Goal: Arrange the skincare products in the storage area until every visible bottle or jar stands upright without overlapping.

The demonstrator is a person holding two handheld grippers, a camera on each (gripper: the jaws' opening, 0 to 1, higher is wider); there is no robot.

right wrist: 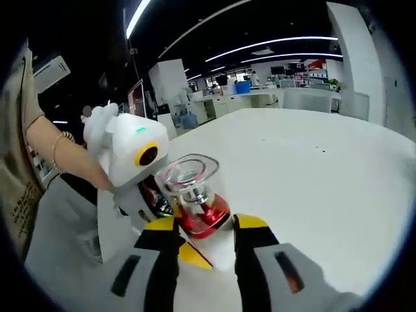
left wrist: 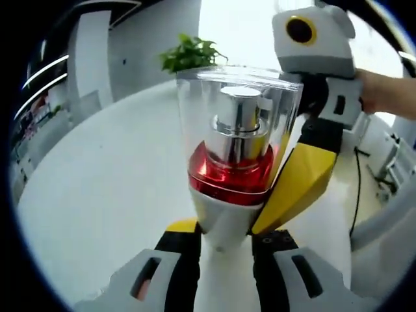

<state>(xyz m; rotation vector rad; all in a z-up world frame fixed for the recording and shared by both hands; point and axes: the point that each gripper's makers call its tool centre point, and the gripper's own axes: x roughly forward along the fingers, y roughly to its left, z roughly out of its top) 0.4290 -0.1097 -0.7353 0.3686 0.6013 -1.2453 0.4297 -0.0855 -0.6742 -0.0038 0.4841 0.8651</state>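
The left claw (left wrist: 224, 242) is clamped on the white base of a bottle (left wrist: 235, 153) held upright above the white table (left wrist: 104, 188). The right claw (right wrist: 205, 231) grips the same bottle beside it. Inside its clear cap sits a silver pump over red. A plant (left wrist: 190, 53) stands behind.

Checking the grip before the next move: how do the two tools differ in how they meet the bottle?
The left tool closes on the bottle at its white base; the right tool meets it higher, at the red band. In the left gripper view, the right tool's yellow jaw leans slanted against the bottle's side, while the left tool's jaws rise straight. Both have yellow-tipped black jaws touching the same bottle above the white table.
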